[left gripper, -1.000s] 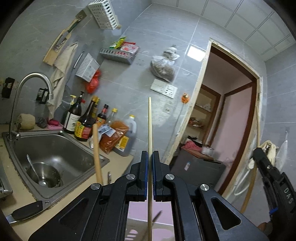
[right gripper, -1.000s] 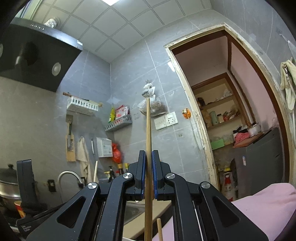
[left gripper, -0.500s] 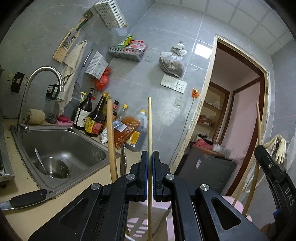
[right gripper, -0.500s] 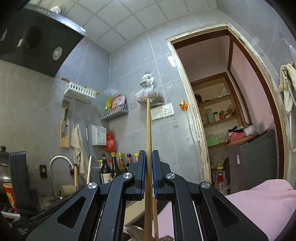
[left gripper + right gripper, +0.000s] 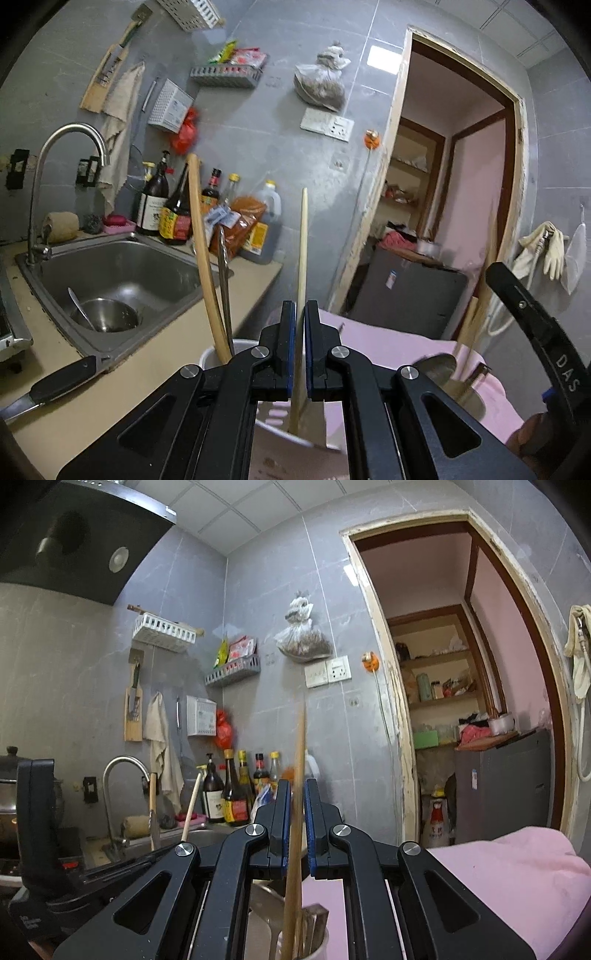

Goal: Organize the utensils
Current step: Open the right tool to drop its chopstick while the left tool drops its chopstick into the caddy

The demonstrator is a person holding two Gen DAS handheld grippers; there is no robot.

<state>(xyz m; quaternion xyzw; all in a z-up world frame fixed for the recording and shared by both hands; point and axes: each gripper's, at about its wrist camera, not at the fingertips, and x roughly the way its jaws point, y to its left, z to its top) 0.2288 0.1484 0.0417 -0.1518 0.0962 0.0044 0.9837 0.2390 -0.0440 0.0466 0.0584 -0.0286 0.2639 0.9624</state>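
Observation:
My left gripper (image 5: pixel 300 306) is shut on a pale wooden stick (image 5: pixel 303 240) that stands upright. The stick's lower end dips inside the rim of a white utensil holder (image 5: pixel 210 356) just below the jaws. A curved wooden handle (image 5: pixel 201 251) and a metal utensil (image 5: pixel 223 280) stand in that holder. My right gripper (image 5: pixel 295 786) is shut on a darker wooden stick (image 5: pixel 297 812). That stick leans left, its top is blurred, and its lower end reaches into a white cup (image 5: pixel 321 947) of utensils. A metal ladle (image 5: pixel 436 369) lies by the right gripper's body (image 5: pixel 535 332).
A steel sink (image 5: pixel 122 269) with a bowl and spoon sits left, with a tap (image 5: pixel 40 206) and sauce bottles (image 5: pixel 173 218) behind it. A black-handled knife (image 5: pixel 59 380) lies on the beige counter. Pink cloth (image 5: pixel 498 878) covers the right. A doorway (image 5: pixel 461 701) opens beyond.
Both grippers have sunk with their sticks. The holder's rim and its standing utensils have risen into the left view. The right stick now leans and looks blurred.

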